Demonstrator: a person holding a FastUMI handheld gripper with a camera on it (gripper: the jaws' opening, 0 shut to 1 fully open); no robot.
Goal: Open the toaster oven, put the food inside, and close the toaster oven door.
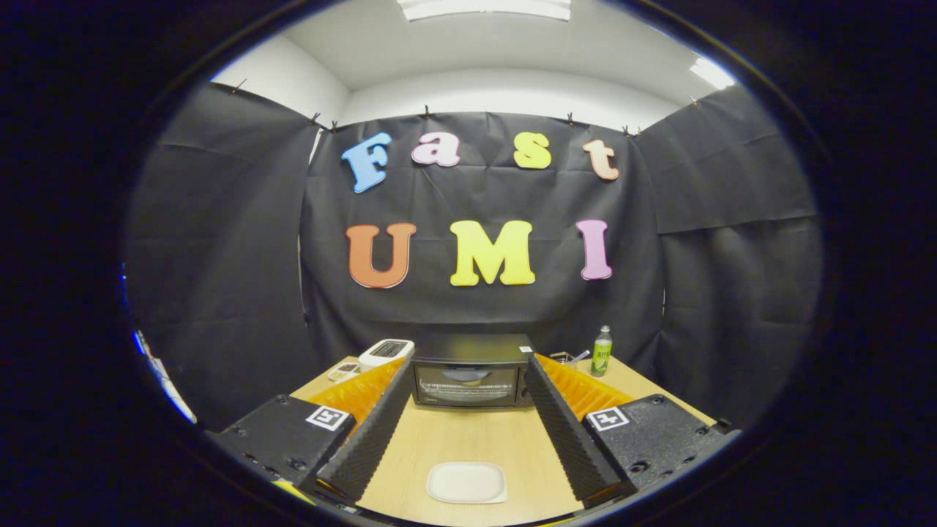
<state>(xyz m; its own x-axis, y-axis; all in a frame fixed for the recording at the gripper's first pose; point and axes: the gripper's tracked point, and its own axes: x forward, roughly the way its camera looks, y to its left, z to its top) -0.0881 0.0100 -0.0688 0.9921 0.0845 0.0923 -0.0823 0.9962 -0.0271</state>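
Observation:
A black toaster oven [471, 370] stands at the far end of the wooden table [468, 439], its glass door shut. It lies beyond my fingertips, framed by them. A white plate [467, 482] rests on the table close to me, between my two fingers [370, 432]; whether food lies on it I cannot tell. My gripper [468, 373] is open, with nothing held between its fingers.
A white device with a dark screen [386, 353] sits left of the oven, and a small flat item [342, 372] lies in front of it. Right of the oven stand a green bottle [601, 351] and a clear cup with a utensil [565, 359]. Black cloth walls surround the table.

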